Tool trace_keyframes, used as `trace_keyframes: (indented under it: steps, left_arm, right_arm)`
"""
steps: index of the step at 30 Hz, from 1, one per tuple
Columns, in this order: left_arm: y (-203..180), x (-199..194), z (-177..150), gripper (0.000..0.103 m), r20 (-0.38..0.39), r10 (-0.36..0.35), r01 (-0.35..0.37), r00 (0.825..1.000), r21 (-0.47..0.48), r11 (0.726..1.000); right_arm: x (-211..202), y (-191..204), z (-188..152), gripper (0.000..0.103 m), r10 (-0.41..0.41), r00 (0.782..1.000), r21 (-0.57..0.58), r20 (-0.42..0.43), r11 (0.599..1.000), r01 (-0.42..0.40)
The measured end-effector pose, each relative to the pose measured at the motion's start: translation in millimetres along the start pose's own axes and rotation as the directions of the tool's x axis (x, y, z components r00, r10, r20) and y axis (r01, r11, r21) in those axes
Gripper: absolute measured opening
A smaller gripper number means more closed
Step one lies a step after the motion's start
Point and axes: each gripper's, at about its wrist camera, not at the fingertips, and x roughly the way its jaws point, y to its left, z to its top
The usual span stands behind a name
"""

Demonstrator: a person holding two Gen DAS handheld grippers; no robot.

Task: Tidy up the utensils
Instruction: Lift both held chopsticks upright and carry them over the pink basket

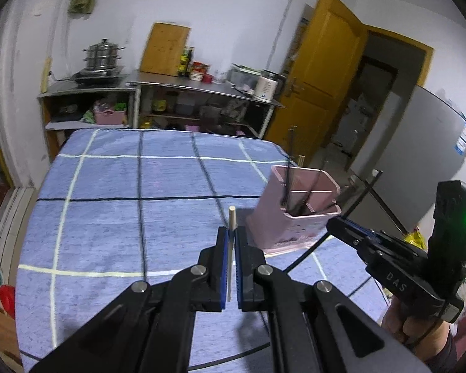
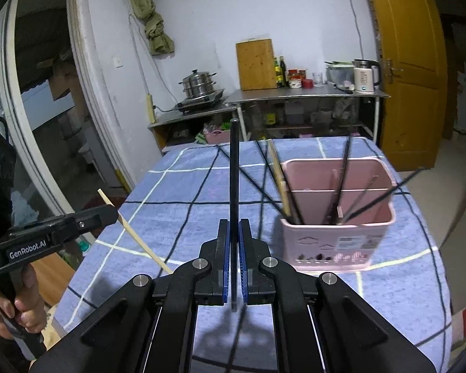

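- the left tongs (image 1: 232, 239) are closed on a pale wooden chopstick (image 1: 231, 217), at the lower middle of the left wrist frame.
- the right tongs (image 2: 234, 233) grip a black chopstick (image 2: 234, 171) that stands upright in the middle of the right wrist frame.
- the pink holder (image 2: 335, 217) stands on the blue checked tabletop (image 2: 186, 186), right of centre, with several chopsticks in its compartments.

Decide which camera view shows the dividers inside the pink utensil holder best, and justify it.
The right wrist view: it looks down into the pink utensil holder, showing its dividers and the chopsticks inside. The left wrist view shows the holder smaller, off to the right, its compartments only partly visible.
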Motion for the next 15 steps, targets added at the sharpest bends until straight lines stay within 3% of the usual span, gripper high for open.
trace_keyframes:
  steps: [15]
  left_arm:
    - [-73.1, 11.1, 63.5, 0.004, 0.051, -0.133, 0.127, 0.990, 0.102, 0.987]
  right_arm:
    - [-50.5, -49.7, 45.3, 0.005, -0.099, 0.988, 0.052, 0.121, 0.994, 0.093]
